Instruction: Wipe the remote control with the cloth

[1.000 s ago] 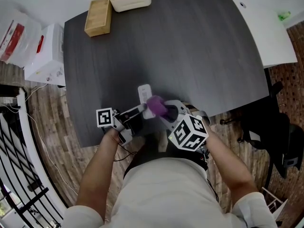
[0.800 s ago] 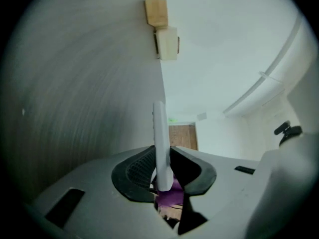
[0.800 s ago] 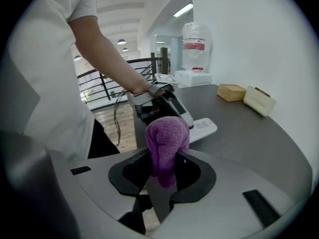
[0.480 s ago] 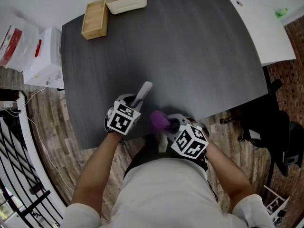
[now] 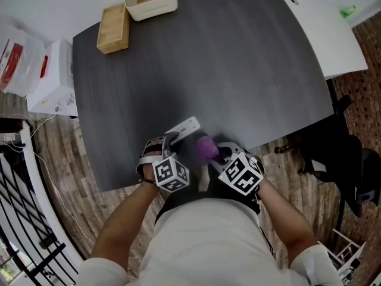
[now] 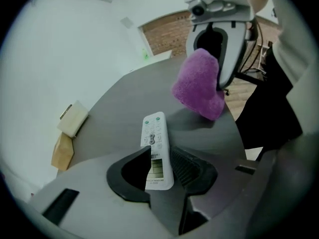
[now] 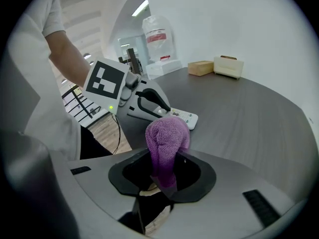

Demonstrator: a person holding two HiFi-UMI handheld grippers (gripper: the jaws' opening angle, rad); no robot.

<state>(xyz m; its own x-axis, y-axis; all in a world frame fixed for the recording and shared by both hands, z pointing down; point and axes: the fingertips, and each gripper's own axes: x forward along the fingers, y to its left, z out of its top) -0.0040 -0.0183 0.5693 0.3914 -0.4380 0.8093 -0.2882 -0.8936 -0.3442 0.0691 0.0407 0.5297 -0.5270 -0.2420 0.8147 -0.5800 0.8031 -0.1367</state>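
Observation:
The white remote control point(image 5: 186, 127) is held just above the near edge of the dark table point(image 5: 238, 58), its far end pointing up and to the right. My left gripper point(image 5: 172, 137) is shut on its near end; the jaws have just eased open slightly, with the remote point(image 6: 157, 148) still pinched between the pads. The purple cloth point(image 5: 207, 148) is bunched in my right gripper point(image 5: 217, 154), which is shut on it. The cloth point(image 6: 199, 83) hangs just to the right of the remote's far end, apart from it. In the right gripper view the cloth point(image 7: 167, 138) stands in front of the remote point(image 7: 182, 116).
A wooden box point(image 5: 113, 20) and a cream tray point(image 5: 150, 0) sit at the table's far left corner. A white box point(image 5: 56, 79) lies on the floor to the left. A black chair point(image 5: 351, 159) stands at the right. The person's body is close to the near edge.
The left gripper has rolled and swung under the remote, turning the remote from pointing away to pointing up-right. The right gripper has drawn the cloth off the remote, a little right and down.

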